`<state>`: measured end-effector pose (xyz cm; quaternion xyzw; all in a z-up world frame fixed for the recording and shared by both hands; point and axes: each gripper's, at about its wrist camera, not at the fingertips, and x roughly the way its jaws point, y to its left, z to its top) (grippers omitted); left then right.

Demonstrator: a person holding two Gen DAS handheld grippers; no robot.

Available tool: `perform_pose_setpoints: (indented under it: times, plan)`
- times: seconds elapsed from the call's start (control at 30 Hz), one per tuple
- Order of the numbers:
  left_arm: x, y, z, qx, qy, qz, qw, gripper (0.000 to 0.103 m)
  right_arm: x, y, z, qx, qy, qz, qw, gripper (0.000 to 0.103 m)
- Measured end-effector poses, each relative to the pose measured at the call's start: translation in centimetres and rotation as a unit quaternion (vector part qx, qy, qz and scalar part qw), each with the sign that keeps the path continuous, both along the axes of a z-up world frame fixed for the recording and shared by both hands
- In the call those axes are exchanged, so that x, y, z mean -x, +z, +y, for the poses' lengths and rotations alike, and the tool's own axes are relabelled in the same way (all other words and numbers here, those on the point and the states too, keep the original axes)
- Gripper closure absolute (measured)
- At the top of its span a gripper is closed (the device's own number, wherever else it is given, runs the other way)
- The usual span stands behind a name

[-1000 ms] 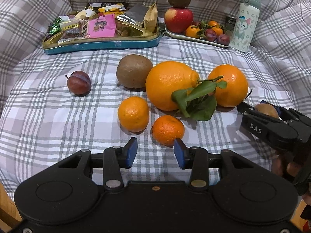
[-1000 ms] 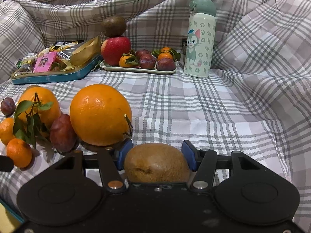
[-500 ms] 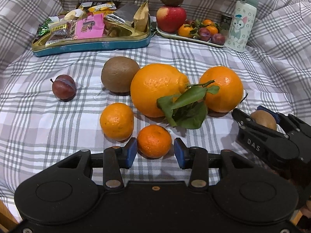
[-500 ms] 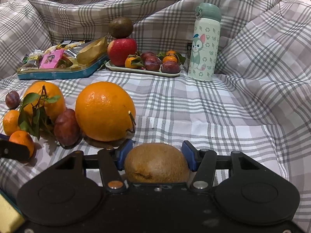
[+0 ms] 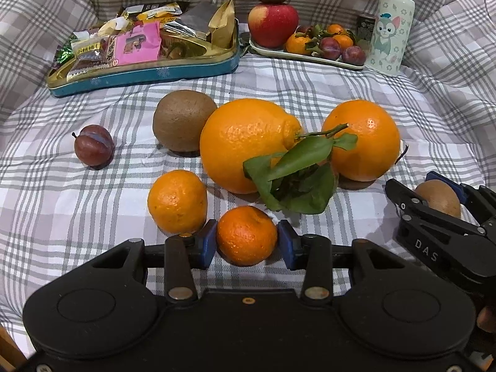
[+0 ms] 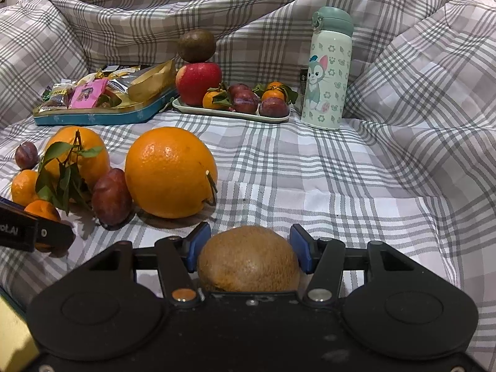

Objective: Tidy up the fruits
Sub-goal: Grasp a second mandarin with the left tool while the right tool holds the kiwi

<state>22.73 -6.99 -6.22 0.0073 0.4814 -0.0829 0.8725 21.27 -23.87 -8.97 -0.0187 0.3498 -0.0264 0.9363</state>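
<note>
left hand-held gripper (image 5: 247, 240): we've got its blue pads spread around the small round orange mandarin (image 5: 246, 235), bottom centre | right hand-held gripper (image 6: 250, 245): pinching our fuzzy brown kiwi (image 6: 249, 260), bottom centre

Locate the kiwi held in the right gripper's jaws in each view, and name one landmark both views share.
Left wrist view: the held kiwi sits at the far right edge, between the jaws of the right gripper.
Right wrist view: the same kiwi is bottom centre, between the blue pads.
Shared landmark: the cat-print bottle, standing right of the fruit tray.
</note>
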Motion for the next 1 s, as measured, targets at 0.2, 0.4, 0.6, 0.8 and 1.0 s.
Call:
perform_pose_setpoints:
  times: [0.2, 0.4, 0.6, 0.8, 1.0]
  plan:
    - [0.2, 0.2, 0.1, 0.006, -0.003, -0.009, 0.9999, 0.056, 0.3, -0.1, 0.0, -0.003, -0.004, -0.005, 1.000, 0.045]
    - [0.6, 1.1, 0.0, 0.008, -0.017, -0.024, 0.9995, 0.057, 0.6, 0.3, 0.0, -0.004, -0.002, -0.005, 1.000, 0.045]
    - [1.0, 1.9, 0.4, 0.014, -0.018, -0.031, 0.9993, 0.057, 0.9, 1.1, 0.3, 0.002, -0.002, -0.024, 1.000, 0.045]
    - [2.0, 3.0, 1.1, 0.013, -0.023, -0.035, 0.9990, 0.057, 1.3, 2.7, 1.0, 0.000, 0.006, -0.039, 0.999, 0.045]
    - [3.8, 4.4, 2.6, 0.016, -0.021, -0.038, 0.9989, 0.057, 2.8, 4.5, 2.2, -0.002, 0.021, -0.043, 0.999, 0.045]
